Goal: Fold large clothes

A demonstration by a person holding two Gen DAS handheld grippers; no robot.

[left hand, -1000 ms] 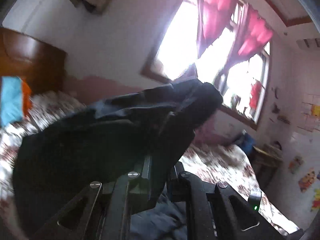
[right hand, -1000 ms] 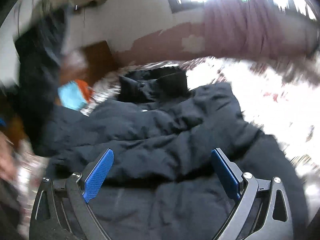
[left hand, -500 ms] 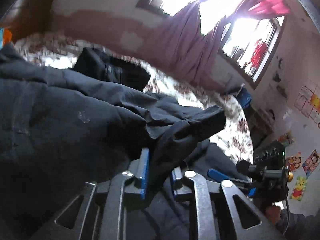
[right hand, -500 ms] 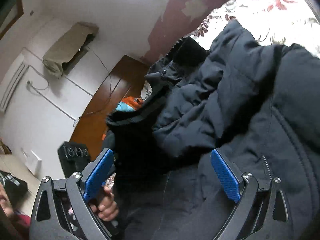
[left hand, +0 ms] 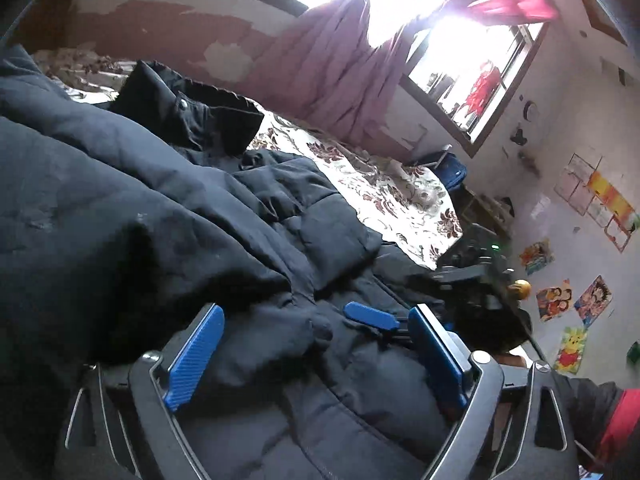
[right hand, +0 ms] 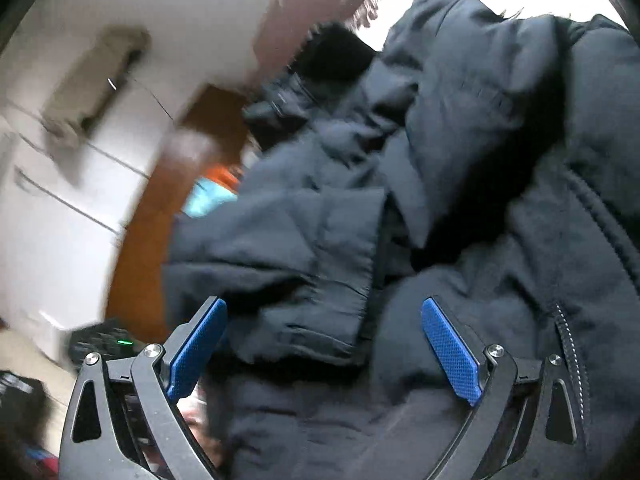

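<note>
In the left wrist view your left gripper [left hand: 316,356] gapes wide and empty over the dark padded jacket [left hand: 168,208] heaped on the floral bedspread [left hand: 384,192] toward 1 o'clock, while in the right wrist view your right gripper [right hand: 326,350], equally wide and empty, straddles the sleeve cuff [right hand: 320,320] at 12 o'clock, so bite only that cuff's edge, not the layers beneath.

Left gripper [left hand: 316,356]: jaws, half a second ago clamped on a fold of the dark padded jacket [left hand: 168,208], now spread wide; blue pads [left hand: 196,356] apart at lower centre of frame, cloth lying loose between them.

Jacket fold: a second ago lifted against the window, now down on the heap.

Right gripper [right hand: 326,350]: jaws wide as before; view shifted, a jacket cuff [right hand: 320,280] now at centre frame between the pads.
</note>
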